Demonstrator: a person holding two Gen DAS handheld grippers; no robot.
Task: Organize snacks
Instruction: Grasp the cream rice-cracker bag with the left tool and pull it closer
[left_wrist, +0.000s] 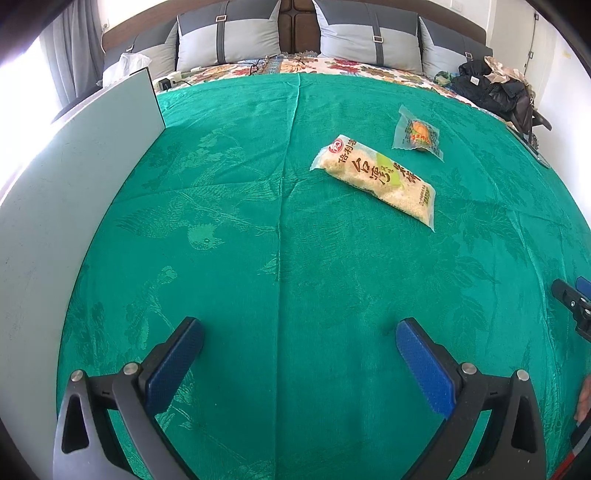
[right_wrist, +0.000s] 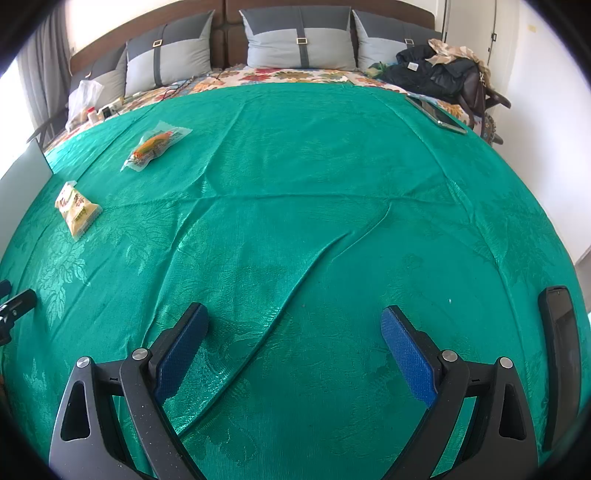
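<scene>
Green cloth (left_wrist: 258, 258) covers the bed; I count two snacks on it, one rice-cracker pack (left_wrist: 373, 181) and one small clear pouch (left_wrist: 417, 134), near each other, well ahead. My left gripper (left_wrist: 299, 347) and right gripper (right_wrist: 295, 332) both gape wide, holding nothing.

Rice cracker pack (left_wrist: 373, 181): long clear wrapper, pale crackers inside, red logo, dark script, green patch; sealed, flat on green cloth, lying diagonally. Small snack pouch (left_wrist: 417, 133): translucent, orange-yellow item inside, sealed, flat, just beyond cracker pack, not touching.
</scene>
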